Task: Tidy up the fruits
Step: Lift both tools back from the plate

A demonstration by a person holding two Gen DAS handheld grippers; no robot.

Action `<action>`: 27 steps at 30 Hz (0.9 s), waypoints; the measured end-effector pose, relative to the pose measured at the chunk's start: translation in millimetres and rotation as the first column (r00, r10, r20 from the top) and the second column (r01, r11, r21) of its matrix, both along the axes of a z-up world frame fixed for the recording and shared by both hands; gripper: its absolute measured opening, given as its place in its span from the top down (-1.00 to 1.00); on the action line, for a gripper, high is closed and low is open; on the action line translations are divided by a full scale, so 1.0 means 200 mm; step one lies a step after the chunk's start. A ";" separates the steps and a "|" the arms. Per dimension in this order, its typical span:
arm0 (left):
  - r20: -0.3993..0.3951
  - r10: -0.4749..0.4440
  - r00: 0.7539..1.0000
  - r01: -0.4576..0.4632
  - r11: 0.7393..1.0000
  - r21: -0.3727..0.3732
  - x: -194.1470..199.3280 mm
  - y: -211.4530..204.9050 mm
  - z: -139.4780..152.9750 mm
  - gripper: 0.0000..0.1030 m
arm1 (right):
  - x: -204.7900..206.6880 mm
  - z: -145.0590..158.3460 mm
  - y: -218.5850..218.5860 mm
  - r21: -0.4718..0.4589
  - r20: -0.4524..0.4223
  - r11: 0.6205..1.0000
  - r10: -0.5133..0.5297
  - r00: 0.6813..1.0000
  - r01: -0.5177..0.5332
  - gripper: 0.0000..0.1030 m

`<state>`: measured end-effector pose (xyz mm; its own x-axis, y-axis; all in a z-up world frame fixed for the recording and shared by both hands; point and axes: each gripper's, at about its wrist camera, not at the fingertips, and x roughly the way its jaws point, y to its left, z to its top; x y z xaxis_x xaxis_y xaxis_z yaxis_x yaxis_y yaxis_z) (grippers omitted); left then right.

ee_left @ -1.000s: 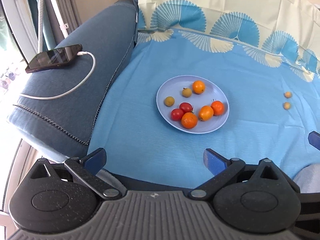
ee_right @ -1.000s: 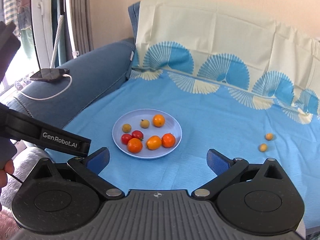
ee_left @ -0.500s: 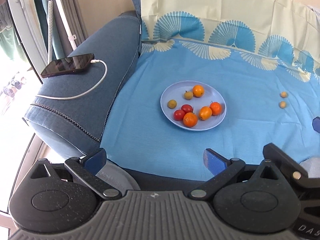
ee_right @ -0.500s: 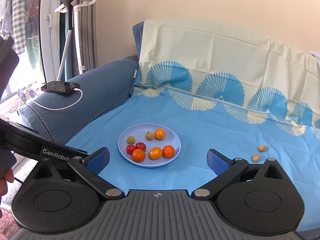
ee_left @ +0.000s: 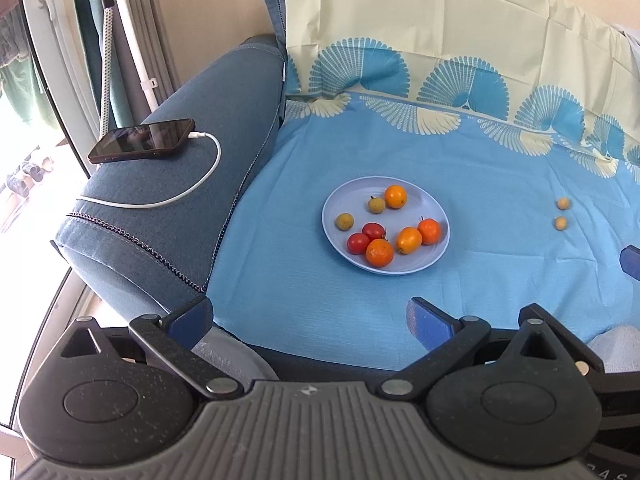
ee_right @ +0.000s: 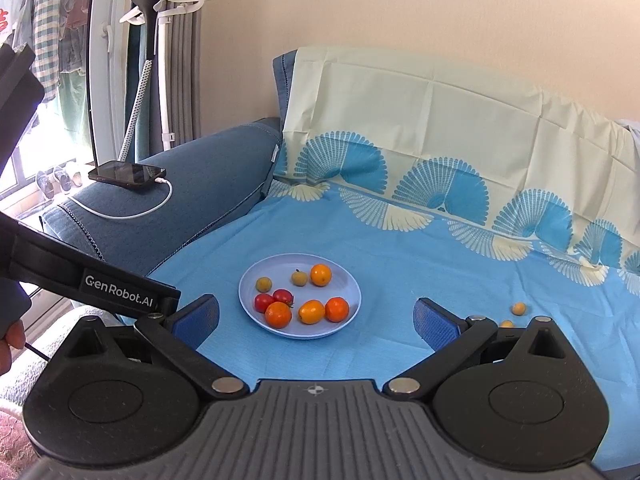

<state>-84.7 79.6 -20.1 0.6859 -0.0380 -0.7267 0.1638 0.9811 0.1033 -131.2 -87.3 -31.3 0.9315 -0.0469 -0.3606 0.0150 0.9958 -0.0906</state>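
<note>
A round, smooth pale-blue plate [ee_left: 434, 204] lay on a sky-blue cotton sheet [ee_left: 500, 176] printed with cream and blue fans. On it sat four glossy orange citrus fruits [ee_left: 379, 253], two shiny red cherry tomatoes [ee_left: 358, 242] and two dull yellow-brown round fruits [ee_left: 344, 221]. Two more small tan round fruits [ee_left: 561, 213] rested on the sheet, well apart from the plate to its right.

The left gripper [ee_left: 308, 316], black pebbled plastic with blue pads, stood wide and empty, near the sheet's front edge, with the plate ahead between its fingers. The right gripper [ee_right: 316, 314] was likewise spread wide and empty, the plate just beyond it. In its view one tan fruit was half hidden behind the right finger. A black smartphone [ee_left: 142, 146] with a white cable lay on the dark-blue woven sofa arm [ee_left: 224, 92].
</note>
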 end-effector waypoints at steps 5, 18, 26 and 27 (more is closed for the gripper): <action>-0.004 -0.006 1.000 0.006 1.000 0.006 0.01 -0.01 -0.01 -0.99 | 0.01 -0.01 0.00 0.000 -0.007 1.000 0.001 1.000 -0.001 -0.99; -0.059 -0.016 0.998 0.018 0.999 0.039 0.09 -0.06 -0.09 -0.99 | 0.09 -0.06 -0.05 0.037 -0.060 0.999 -0.006 0.998 0.008 -0.99; -0.109 -0.019 0.994 0.026 0.998 0.062 0.21 -0.12 -0.15 -0.99 | 0.20 -0.15 -0.16 0.087 -0.115 0.994 -0.049 0.992 0.059 -0.99; -0.118 -0.021 0.993 0.029 0.997 0.065 0.23 -0.14 -0.16 -0.99 | 0.21 -0.16 -0.18 0.094 -0.120 0.993 -0.058 0.991 0.070 -0.99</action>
